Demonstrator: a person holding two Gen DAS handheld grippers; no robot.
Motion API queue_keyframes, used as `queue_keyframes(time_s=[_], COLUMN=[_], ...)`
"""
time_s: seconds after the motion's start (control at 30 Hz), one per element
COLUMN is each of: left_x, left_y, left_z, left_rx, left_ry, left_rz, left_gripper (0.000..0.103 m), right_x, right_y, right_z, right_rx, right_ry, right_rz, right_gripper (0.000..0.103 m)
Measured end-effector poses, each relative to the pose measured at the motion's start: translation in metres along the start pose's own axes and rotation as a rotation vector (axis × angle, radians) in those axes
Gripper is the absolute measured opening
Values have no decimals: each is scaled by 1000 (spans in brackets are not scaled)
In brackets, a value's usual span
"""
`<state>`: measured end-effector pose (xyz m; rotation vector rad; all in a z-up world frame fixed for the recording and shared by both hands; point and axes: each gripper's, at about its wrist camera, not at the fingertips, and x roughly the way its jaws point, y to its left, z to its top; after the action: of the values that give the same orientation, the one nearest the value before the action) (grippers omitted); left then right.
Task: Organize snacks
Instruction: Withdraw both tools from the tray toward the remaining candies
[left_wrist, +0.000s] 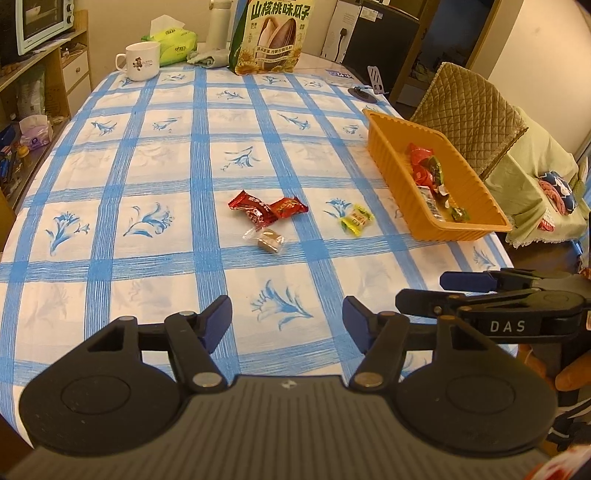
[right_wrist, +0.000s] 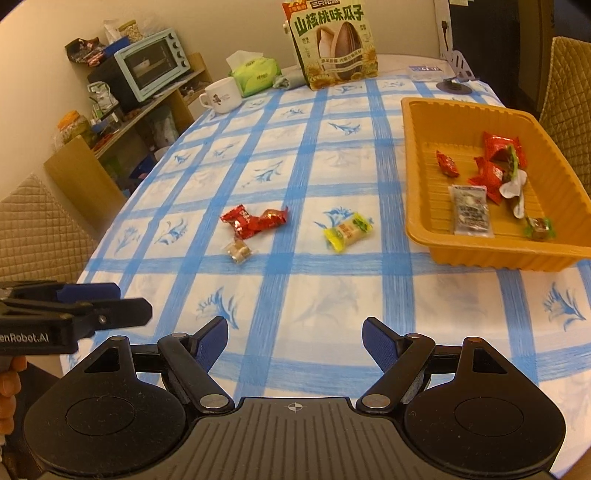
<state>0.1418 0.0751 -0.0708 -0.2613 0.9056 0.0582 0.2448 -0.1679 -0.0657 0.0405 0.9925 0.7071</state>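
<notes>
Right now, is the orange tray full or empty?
Neither: partly filled. The orange tray holds a few wrapped snacks toward one end, and much of its ribbed floor is bare.

4 loose candies mid-table, tray to their right, seed bag far behind

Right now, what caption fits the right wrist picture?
Open right gripper faces loose candies beside the orange tray.

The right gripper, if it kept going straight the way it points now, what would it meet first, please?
Probably only tablecloth: the open right gripper points between the red candies and the yellow candy. Depth is unclear, but the way looks free.
</notes>
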Motion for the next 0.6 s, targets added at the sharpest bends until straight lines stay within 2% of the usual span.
queue_keyframes(time_s=[0.2,0.37,0.5,0.6], left_x=[15,34,52,66], left_y=[5,7,8,7], left_z=[7,15,21,25], left_rx=[7,14,11,11], left_ry=[10,29,46,57], left_rz=[-6,-14,-21,-21], left_gripper=[57,47,41,41], right_x=[15,26,33,37], right_y=[0,-5,-10,-14], right_z=[8,14,19,22], right_rx=[38,70,99,115], right_ry=[-14,-23,-32,-31], right_rz=[-16,-30,-44,-54], right_gripper=[73,65,63,63])
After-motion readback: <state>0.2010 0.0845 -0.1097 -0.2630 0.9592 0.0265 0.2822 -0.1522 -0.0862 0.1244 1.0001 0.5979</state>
